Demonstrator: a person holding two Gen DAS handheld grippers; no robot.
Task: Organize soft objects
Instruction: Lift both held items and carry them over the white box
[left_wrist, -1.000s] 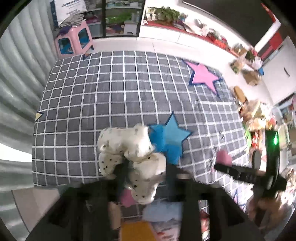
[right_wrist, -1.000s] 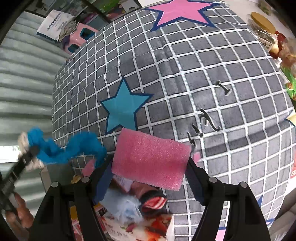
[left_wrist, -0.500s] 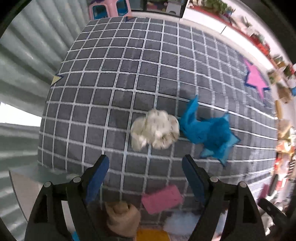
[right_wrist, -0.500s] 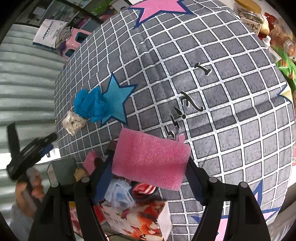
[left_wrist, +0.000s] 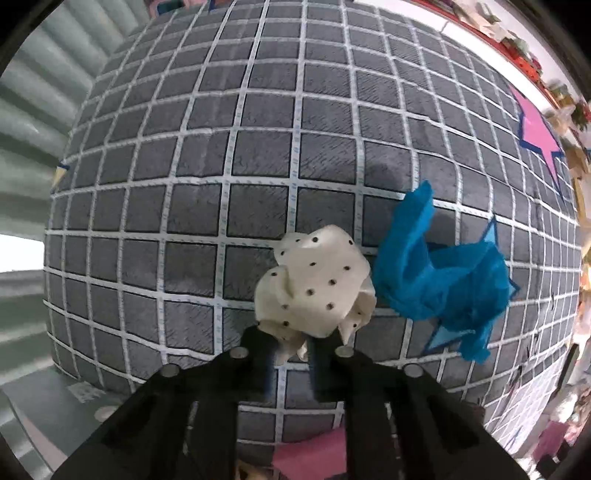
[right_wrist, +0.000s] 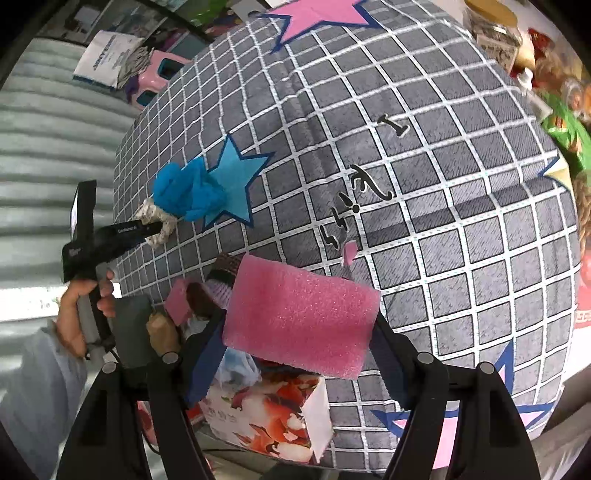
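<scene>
A white cloth with black dots (left_wrist: 317, 284) lies crumpled on the grey checked bedspread (left_wrist: 221, 147). My left gripper (left_wrist: 290, 341) points down at the cloth and is shut on its near edge. Right beside it, a blue cloth (left_wrist: 443, 280) is heaped over a printed blue star. In the right wrist view my right gripper (right_wrist: 299, 332) is shut on a pink foam sponge (right_wrist: 299, 321), held above the bed's near edge. That view also shows the left gripper (right_wrist: 155, 227) at the white cloth (right_wrist: 162, 232), next to the blue cloth (right_wrist: 188, 192).
A flower-printed box (right_wrist: 266, 413) with several soft items stands below the bed's near edge. A person's hand (right_wrist: 74, 314) holds the left gripper's handle. A pink stool (right_wrist: 162, 70) stands beyond the far corner. Cluttered goods (right_wrist: 561, 122) line the right side.
The left gripper let the white cloth fall beside the blue one, then came down and shut on its edge. The right gripper drifted a little with the sponge.
</scene>
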